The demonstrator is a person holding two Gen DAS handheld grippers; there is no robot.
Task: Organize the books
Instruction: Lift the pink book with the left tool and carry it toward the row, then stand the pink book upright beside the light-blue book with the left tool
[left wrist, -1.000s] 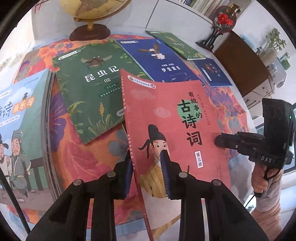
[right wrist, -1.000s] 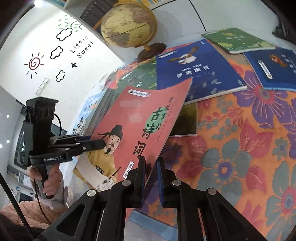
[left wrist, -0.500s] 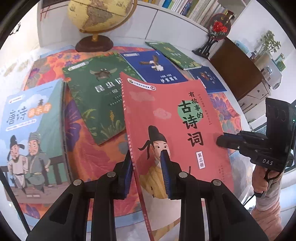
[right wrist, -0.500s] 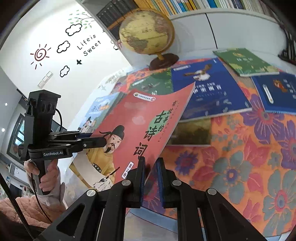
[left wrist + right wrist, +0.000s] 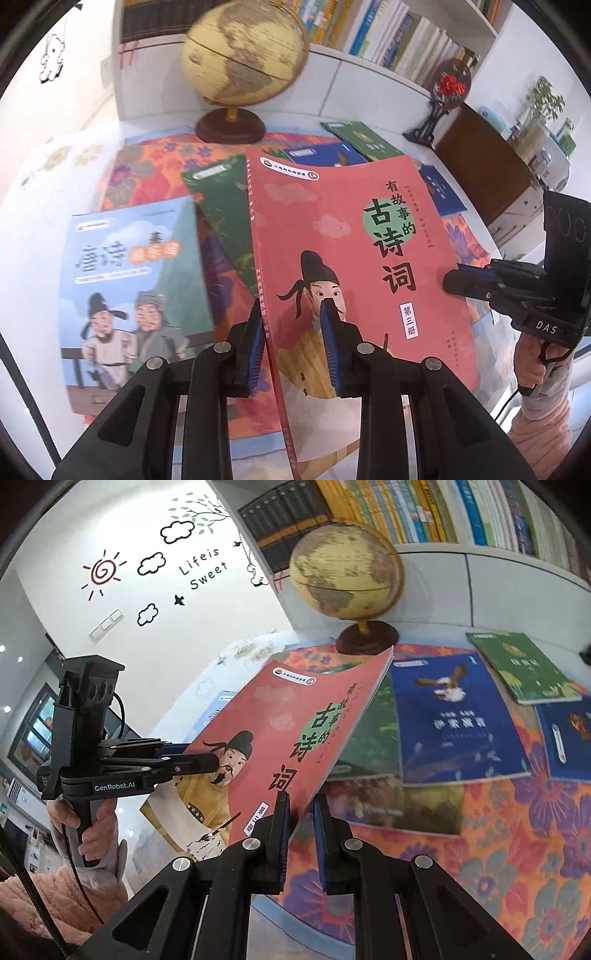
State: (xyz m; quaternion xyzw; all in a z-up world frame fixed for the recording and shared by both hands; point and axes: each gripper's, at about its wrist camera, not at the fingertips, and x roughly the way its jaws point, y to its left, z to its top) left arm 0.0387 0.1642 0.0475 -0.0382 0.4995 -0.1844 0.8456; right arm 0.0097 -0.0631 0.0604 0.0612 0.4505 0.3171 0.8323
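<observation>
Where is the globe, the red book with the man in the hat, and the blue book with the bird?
globe [image 5: 345, 568], right wrist view, on its yellow ball.
red book [image 5: 343, 229], left wrist view, on its cover's middle.
blue bird book [image 5: 458, 720], right wrist view, on its cover.

A white tabletop is covered over most of its surface by an orange cloth printed with large purple and red flowers. On the cloth, flat paperback books are laid: a light blue one with two cartoon figures, a dark green one just beside it, a royal blue one with a bird, a smaller green one and a dark blue one at the edge. A yellowed globe on a round dark wooden base is stood at the cloth's far edge.
</observation>
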